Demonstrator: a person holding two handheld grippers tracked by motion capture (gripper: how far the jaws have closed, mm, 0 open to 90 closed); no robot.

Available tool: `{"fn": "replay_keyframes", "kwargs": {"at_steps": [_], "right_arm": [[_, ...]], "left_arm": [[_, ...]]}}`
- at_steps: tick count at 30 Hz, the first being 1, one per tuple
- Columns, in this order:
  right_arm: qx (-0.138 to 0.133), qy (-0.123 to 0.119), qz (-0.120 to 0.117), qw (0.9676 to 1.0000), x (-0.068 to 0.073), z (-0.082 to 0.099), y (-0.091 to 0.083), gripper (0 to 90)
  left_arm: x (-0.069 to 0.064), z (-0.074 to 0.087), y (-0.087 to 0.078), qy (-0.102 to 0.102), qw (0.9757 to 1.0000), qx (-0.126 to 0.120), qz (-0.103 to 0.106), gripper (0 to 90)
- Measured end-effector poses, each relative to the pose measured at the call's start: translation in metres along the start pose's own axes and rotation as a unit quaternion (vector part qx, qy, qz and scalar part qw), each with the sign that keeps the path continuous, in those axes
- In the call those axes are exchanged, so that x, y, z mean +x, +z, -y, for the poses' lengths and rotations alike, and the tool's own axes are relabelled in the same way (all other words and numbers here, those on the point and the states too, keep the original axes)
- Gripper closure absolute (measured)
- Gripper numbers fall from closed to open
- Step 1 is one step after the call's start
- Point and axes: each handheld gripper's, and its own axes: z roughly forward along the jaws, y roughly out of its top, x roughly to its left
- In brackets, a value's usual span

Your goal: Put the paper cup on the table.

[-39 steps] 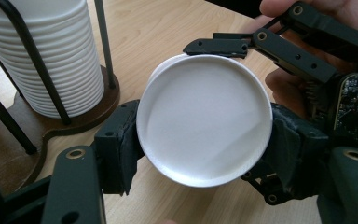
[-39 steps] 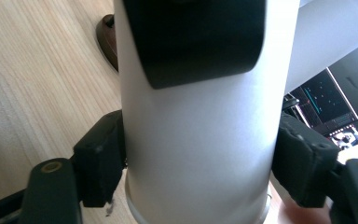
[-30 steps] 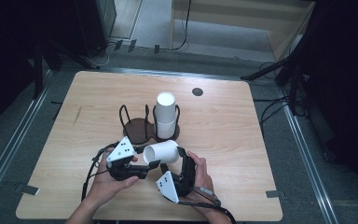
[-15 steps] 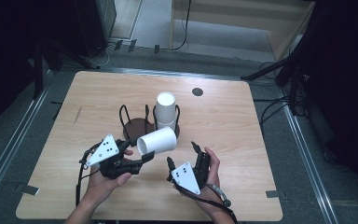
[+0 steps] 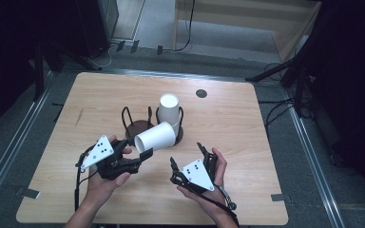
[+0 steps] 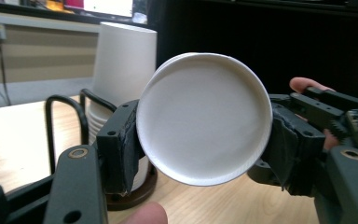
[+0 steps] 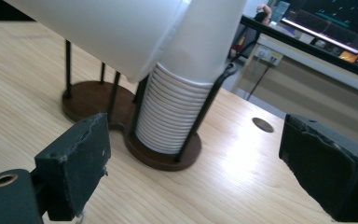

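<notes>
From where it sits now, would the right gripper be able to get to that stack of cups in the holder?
Probably yes. The right gripper has open, empty jaws, and bare table lies between it and the cup stack. The held cup, in the left gripper, hangs to one side.

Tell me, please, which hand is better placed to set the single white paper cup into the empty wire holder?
Left, probably. The left gripper is shut on the white paper cup, held sideways just beside the empty dark wire holder. The right gripper is open and holds nothing, farther from it.
</notes>
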Motion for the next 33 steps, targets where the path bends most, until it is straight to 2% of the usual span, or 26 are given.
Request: {"fn": "replay_keyframes", "kwargs": {"at_steps": [1, 3, 5, 7, 10, 11, 13, 15, 16, 19, 20, 21, 22, 23, 24, 25, 26, 27, 28, 29, 30, 31, 33], "right_arm": [[-0.006, 0.011, -0.011, 0.9999, 0.0, -0.001, 0.0, 8.9], [-0.008, 0.016, -0.014, 0.9997, 0.0, -0.002, 0.0, 8.9], [-0.012, 0.045, -0.026, 0.9986, -0.003, -0.003, 0.001, 8.6], [-0.013, 0.05, -0.026, 0.9983, -0.004, -0.003, 0.001, 8.6], [-0.014, 0.073, -0.016, 0.9971, -0.008, -0.006, 0.001, 8.6], [-0.016, 0.095, -0.021, 0.9951, -0.011, -0.007, 0.0, 8.7], [-0.017, 0.102, -0.022, 0.9944, -0.012, -0.007, -0.001, 8.9], [-0.02, 0.122, -0.028, 0.9919, -0.016, -0.009, -0.002, 9.6], [-0.02, 0.122, -0.028, 0.9919, -0.016, -0.009, -0.002, 9.6], [-0.008, 0.174, -0.047, 0.9836, -0.017, -0.009, -0.002, 11.9], [-0.008, 0.174, -0.047, 0.9836, -0.017, -0.009, -0.002, 11.9], [-0.002, 0.211, -0.061, 0.9755, -0.017, -0.008, 0.0, 12.8], [-0.002, 0.211, -0.061, 0.9755, -0.017, -0.008, 0.0, 12.8], [0.001, 0.223, -0.066, 0.9727, -0.017, -0.007, 0.0, 13.0], [0.003, 0.247, -0.076, 0.9661, -0.017, -0.007, 0.001, 13.3], [0.003, 0.247, -0.076, 0.9661, -0.017, -0.007, 0.001, 13.3], [0.005, 0.257, -0.08, 0.9632, -0.018, -0.007, 0.0, 13.2], [-0.001, 0.287, -0.089, 0.9539, -0.02, -0.008, -0.001, 13.1], [-0.001, 0.287, -0.089, 0.9539, -0.02, -0.008, -0.001, 13.1], [0.0, 0.328, -0.101, 0.9391, -0.023, -0.009, -0.003, 13.1], [-0.002, 0.341, -0.108, 0.9337, -0.025, -0.009, -0.003, 13.1], [0.001, 0.361, -0.114, 0.9257, -0.026, -0.009, -0.004, 13.0], [0.002, 0.379, -0.123, 0.9173, -0.027, -0.01, -0.005, 11.5]], "left_arm": [[0.001, 0.001, 0.0, -0.003, 1.0, -0.002, -0.002, 34.4], [0.003, 0.002, 0.0, -0.004, 1.0, -0.004, -0.005, 34.3], [0.004, 0.002, -0.001, -0.01, 0.9999, -0.006, -0.004, 34.3], [0.006, 0.002, -0.001, -0.011, 0.9999, -0.009, -0.002, 34.3], [0.006, 0.002, -0.003, -0.015, 0.9997, -0.018, 0.004, 34.3], [0.006, 0.001, -0.003, -0.012, 0.9998, -0.019, -0.002, 34.4], [0.006, 0.001, -0.003, -0.013, 0.9997, -0.021, -0.002, 34.4], [0.005, 0.002, -0.003, -0.008, 0.9996, -0.025, -0.012, 34.4], [0.005, 0.002, -0.003, -0.008, 0.9996, -0.025, -0.012, 34.5], [0.004, 0.003, -0.002, -0.009, 0.9993, -0.033, -0.015, 34.5], [0.003, 0.003, -0.002, -0.009, 0.9992, -0.035, -0.016, 34.5], [0.003, 0.004, -0.001, -0.007, 0.9991, -0.039, -0.017, 34.5], [0.003, 0.004, -0.001, -0.005, 0.9989, -0.042, -0.018, 34.5], [0.003, 0.005, 0.0, -0.005, 0.9986, -0.05, -0.019, 34.5], [0.003, 0.005, 0.0, -0.005, 0.9984, -0.053, -0.02, 34.6], [0.004, 0.006, 0.0, -0.009, 0.9981, -0.057, -0.021, 34.6], [0.004, 0.006, 0.001, -0.012, 0.9979, -0.061, -0.021, 34.5], [0.004, 0.008, 0.002, -0.013, 0.9977, -0.063, -0.022, 34.6], [0.004, 0.008, 0.002, -0.013, 0.9977, -0.063, -0.022, 34.6], [0.002, 0.01, 0.004, -0.013, 0.9974, -0.067, -0.024, 34.6], [0.001, 0.011, 0.005, -0.009, 0.9974, -0.067, -0.025, 34.6], [-0.001, 0.012, 0.006, -0.007, 0.9974, -0.068, -0.025, 34.6], [-0.002, 0.014, 0.008, -0.002, 0.9975, -0.067, -0.023, 34.6]]}}
